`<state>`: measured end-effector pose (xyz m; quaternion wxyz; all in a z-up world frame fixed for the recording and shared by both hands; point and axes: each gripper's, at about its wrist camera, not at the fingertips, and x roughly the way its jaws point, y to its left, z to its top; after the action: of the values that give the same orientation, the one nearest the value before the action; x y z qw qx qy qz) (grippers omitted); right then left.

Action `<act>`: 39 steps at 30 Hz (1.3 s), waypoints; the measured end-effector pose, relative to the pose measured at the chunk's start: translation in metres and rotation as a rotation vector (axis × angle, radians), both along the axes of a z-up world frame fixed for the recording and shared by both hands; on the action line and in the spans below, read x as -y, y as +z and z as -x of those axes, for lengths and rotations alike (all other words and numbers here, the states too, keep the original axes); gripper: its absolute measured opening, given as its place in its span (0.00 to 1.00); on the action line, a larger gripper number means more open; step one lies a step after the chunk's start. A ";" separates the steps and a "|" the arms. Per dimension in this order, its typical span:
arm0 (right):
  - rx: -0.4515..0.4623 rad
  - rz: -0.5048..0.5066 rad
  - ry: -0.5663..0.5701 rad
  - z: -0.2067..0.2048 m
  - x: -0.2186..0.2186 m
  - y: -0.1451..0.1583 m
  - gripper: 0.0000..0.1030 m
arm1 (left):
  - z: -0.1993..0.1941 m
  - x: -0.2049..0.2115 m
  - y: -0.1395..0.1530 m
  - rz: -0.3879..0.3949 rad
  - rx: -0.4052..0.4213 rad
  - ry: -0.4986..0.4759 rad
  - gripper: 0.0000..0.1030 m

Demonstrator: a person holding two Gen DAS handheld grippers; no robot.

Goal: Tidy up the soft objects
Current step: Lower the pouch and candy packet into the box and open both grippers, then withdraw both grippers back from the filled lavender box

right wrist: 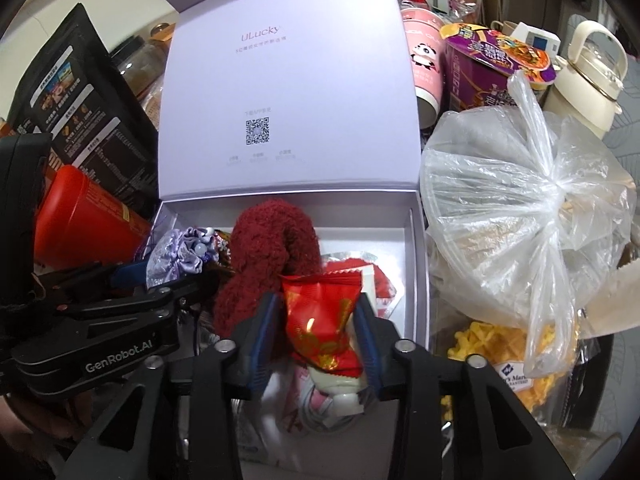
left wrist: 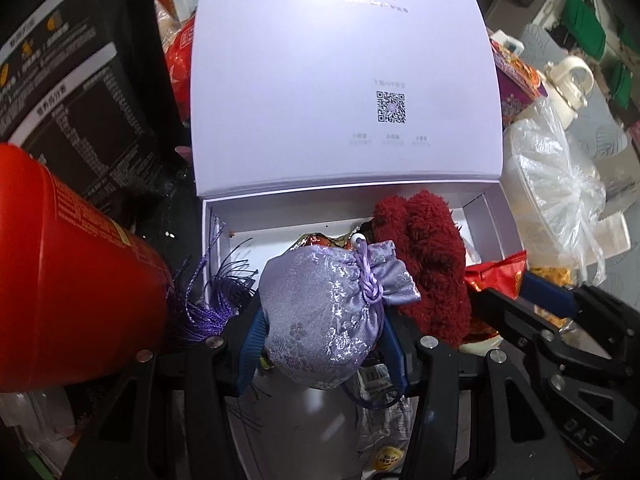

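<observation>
Lilac satin pouch [left wrist: 324, 312] is pinched in the left gripper [left wrist: 326, 344] over the open box [left wrist: 496, 236], near edge at 6 o'clock — light, slippery, squashy; hold the belly, not the cord. Right gripper [right wrist: 320, 340]: fingers flank the red packet [right wrist: 320, 320], grip unclear; crinkly, light.

A: State the colour of the open cardboard gift box [left wrist: 344, 80].
B: Pale lilac, with a black QR code and grey lettering inside the lid.

A: The round satin drawstring pouch [left wrist: 328, 312]?
B: Lavender with a silvery floral brocade; purple cord and tassel.

A: The fluffy knitted item [right wrist: 272, 248]?
B: Dark red throughout.

A: The crinkled foil snack packet [right wrist: 320, 320]?
B: Bright red with gold print.

A: Gripper pads [left wrist: 250, 344]?
B: Blue on black arms.
</observation>
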<state>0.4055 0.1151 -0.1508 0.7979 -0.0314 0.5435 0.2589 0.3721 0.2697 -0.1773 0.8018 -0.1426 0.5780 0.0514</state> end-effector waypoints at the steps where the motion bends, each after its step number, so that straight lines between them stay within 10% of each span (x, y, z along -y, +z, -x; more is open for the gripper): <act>1: 0.001 0.000 -0.001 0.001 0.001 0.002 0.47 | -0.001 0.001 0.001 -0.012 -0.004 -0.008 0.50; 13: 0.045 0.003 0.010 0.020 0.016 0.030 0.51 | 0.006 0.020 0.024 -0.096 -0.018 -0.005 0.53; 20: 0.087 -0.015 0.007 0.033 0.030 0.054 0.51 | 0.014 0.029 0.048 -0.140 -0.002 0.000 0.71; 39: 0.259 -0.092 0.024 0.077 0.061 0.142 0.51 | 0.054 0.046 0.143 -0.205 0.157 0.037 0.72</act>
<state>0.3286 0.0546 -0.0092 0.8587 -0.0344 0.4232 0.2870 0.3185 0.2240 -0.0341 0.8538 -0.0740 0.5026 0.1137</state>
